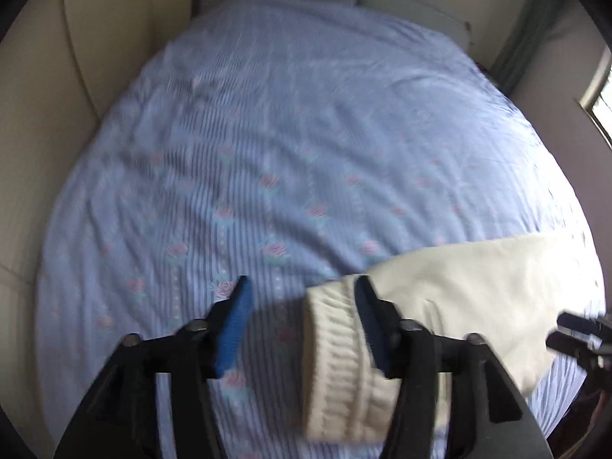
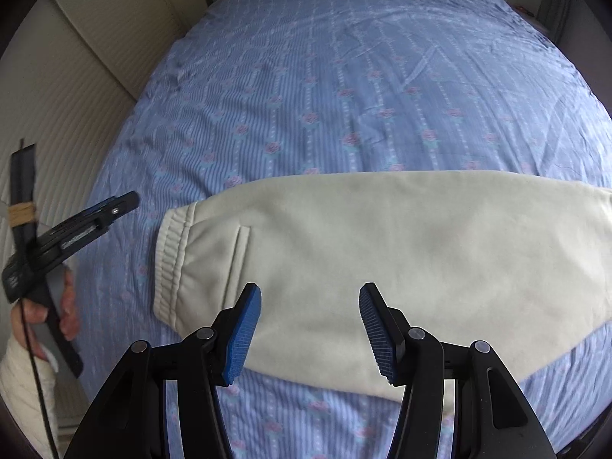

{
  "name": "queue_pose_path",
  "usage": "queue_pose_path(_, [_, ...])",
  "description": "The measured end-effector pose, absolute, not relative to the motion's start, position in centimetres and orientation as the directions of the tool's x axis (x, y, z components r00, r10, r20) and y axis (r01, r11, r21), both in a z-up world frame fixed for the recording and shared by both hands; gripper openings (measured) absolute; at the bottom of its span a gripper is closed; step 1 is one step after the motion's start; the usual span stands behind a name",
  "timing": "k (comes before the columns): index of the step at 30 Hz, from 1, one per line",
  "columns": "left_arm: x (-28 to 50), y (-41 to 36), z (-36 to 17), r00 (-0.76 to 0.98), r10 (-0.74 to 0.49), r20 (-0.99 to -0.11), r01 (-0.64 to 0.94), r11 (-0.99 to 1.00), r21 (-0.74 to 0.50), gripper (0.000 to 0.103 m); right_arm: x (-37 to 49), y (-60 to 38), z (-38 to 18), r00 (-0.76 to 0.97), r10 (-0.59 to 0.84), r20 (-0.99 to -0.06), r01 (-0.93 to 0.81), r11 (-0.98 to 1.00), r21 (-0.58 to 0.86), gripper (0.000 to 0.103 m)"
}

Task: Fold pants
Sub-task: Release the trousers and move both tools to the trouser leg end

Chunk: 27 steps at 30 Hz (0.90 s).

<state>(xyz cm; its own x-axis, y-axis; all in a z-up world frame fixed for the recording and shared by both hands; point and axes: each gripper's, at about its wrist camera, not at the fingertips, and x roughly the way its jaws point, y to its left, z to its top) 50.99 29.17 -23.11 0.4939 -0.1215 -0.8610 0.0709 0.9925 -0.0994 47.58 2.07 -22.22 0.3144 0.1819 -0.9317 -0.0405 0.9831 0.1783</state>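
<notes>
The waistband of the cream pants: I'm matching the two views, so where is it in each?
Left wrist: waistband bottom centre, between the open left claw's fingers.
Right wrist: waistband left of centre, at the pants' left end.
Shared landmark: blue floral bedsheet.

Both grippers point steeply downward, jaws apart, pads pressing nothing: the left gripper [image 1: 302, 298], gripped by a hand [image 2: 57, 306], and the right gripper [image 2: 310, 306].

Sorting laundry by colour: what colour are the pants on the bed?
Cream, off-white, plain all over; the pants show best in the right wrist view.
</notes>
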Motion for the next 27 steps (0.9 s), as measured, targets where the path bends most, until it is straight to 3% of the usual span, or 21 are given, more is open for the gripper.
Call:
queue_pose_path(3, [48.9, 26.4, -19.9, 0.520, -0.129, -0.845, 0.120, 0.990, -0.077, 0.072, 45.7, -1.0, -20.5, 0.341, 0.182, -0.922, -0.033, 0.983, 0.181, 0.055])
queue_pose_path(6, [46.5, 22.6, -17.8, 0.512, -0.207, -0.833, 0.160, 0.976, -0.144, 0.074, 43.7, -5.0, -18.8, 0.363, 0.176, -0.915, -0.002, 0.982, 0.188, 0.063])
queue_pose_path(13, [41.5, 10.2, -15.4, 0.477, -0.328, -0.815, 0.293, 0.934, -0.205, 0.075, 39.1, -17.2, -15.4, 0.430, 0.111, -0.896, 0.134, 0.974, 0.185, 0.063])
queue_pose_path(20, [38.1, -4.3, -13.2, 0.477, -0.355, -0.804, 0.362, 0.913, -0.188, 0.080, 36.1, -30.5, -14.1, 0.467, 0.037, -0.883, 0.242, 0.956, 0.168, 0.063])
queue_pose_path(27, [37.0, -20.0, -13.1, 0.457, -0.380, -0.804, 0.375, 0.902, -0.213, 0.080, 34.4, -44.8, -14.8, 0.484, 0.064, -0.873, 0.297, 0.926, 0.232, 0.063])
